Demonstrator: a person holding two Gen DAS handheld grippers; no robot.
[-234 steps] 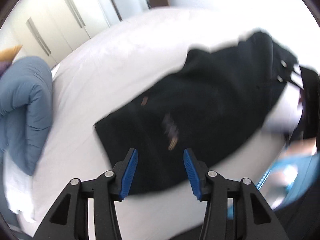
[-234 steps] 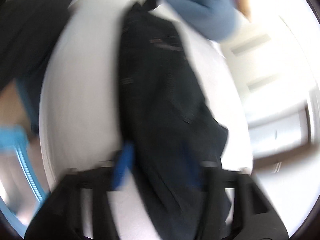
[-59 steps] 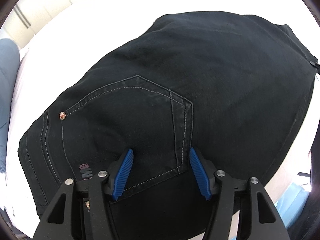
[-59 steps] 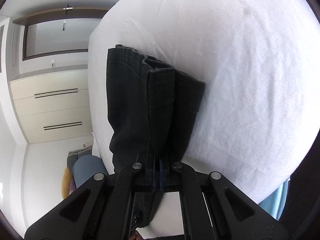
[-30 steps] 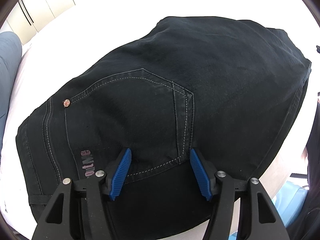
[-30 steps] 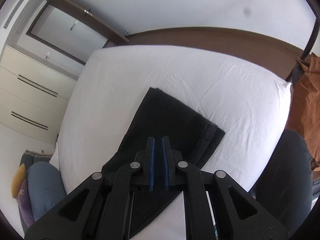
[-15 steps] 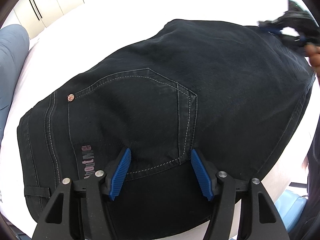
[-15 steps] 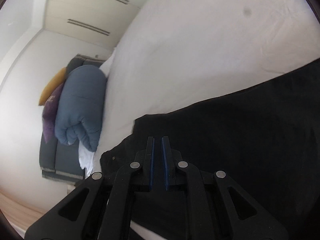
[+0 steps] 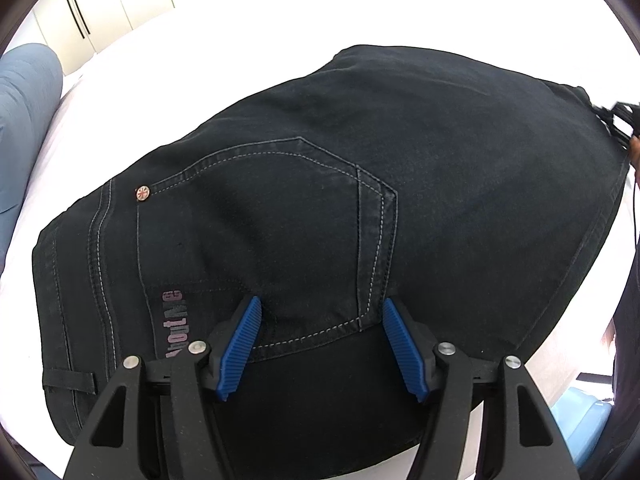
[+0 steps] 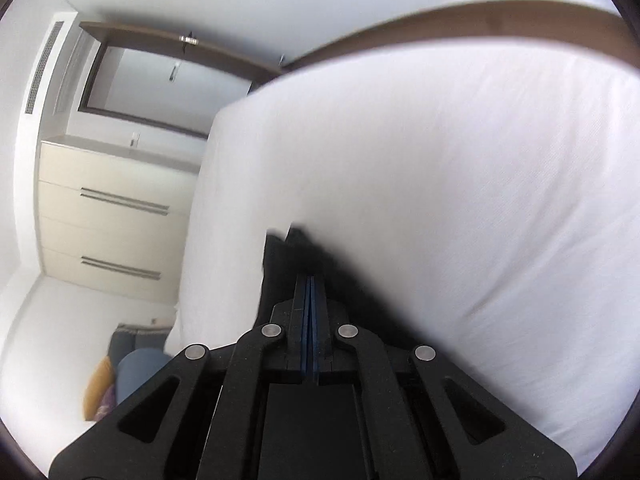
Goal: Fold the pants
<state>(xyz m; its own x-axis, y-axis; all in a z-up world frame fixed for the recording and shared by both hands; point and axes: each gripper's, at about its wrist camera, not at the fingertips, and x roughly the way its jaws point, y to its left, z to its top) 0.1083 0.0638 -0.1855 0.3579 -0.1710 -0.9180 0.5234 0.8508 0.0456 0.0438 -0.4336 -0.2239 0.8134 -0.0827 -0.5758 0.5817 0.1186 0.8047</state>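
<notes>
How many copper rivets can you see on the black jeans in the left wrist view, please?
1. A single copper rivet sits at the upper left corner of the back pocket on the black jeans. Others may be hidden under the folds.

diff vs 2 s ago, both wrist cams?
Right hand-held gripper let go of the pant legs it was pinching, swung away and came back, and is now shut again low over the pants near their far end; whether it pinches cloth is unclear. Left hand-held gripper stayed open over the back pocket. The pants stayed folded on the bed.
</notes>
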